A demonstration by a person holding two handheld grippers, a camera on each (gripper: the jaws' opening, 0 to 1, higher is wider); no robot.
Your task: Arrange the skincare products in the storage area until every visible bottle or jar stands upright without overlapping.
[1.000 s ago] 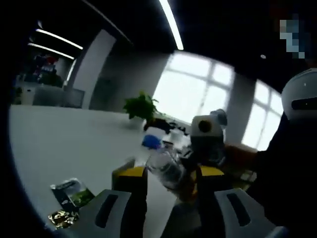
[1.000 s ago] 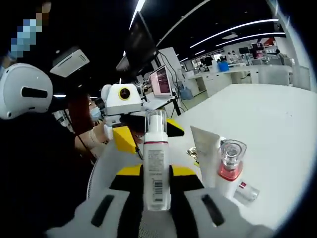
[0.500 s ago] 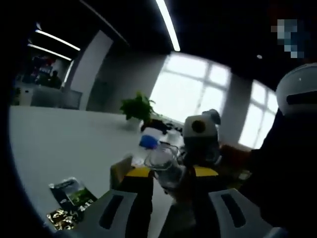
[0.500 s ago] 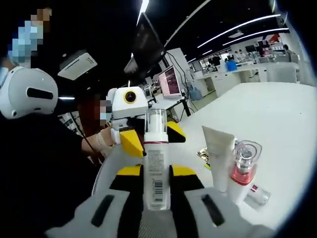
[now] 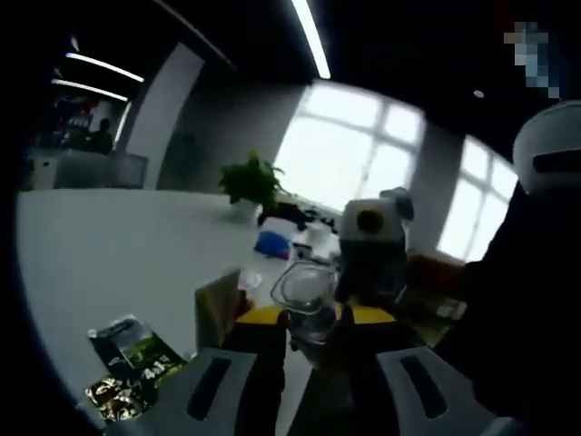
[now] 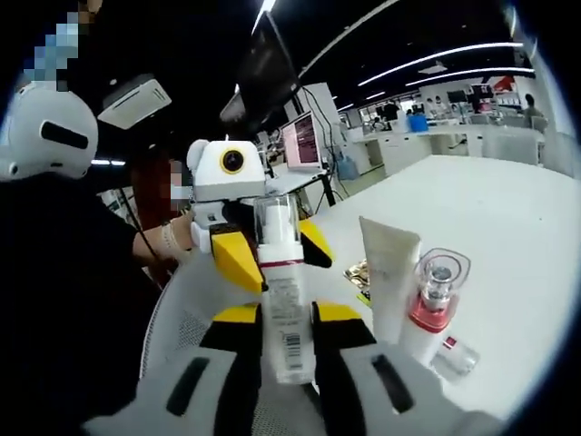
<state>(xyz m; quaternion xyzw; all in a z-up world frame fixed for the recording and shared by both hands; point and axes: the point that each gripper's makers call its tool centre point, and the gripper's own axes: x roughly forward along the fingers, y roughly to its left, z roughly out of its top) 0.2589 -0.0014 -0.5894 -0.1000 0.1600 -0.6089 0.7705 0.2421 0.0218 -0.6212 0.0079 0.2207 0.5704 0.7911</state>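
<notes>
My right gripper (image 6: 286,320) is shut on a white pump bottle (image 6: 283,309) with a clear cap and a barcode, held upright above the white table (image 6: 508,227). My left gripper (image 5: 314,318) is open, its yellow jaws standing on either side of that bottle's clear cap (image 5: 307,291). In the right gripper view the left gripper (image 6: 270,251) faces me around the bottle's top. To the right, a white tube (image 6: 388,272) and a pink-collared bottle with a clear cap (image 6: 432,304) stand upright. A small clear bottle (image 6: 454,356) lies on its side beside them.
A green packet (image 5: 138,350) and a gold foil sachet (image 5: 113,396) lie on the table (image 5: 109,254) at the lower left of the left gripper view. A potted plant (image 5: 252,182) stands further back. A person in dark clothes (image 6: 64,300) is close on the left.
The left gripper has closed in on the bottle's top, so the clear cap now sits between its jaws. The right gripper keeps hold of the bottle.
</notes>
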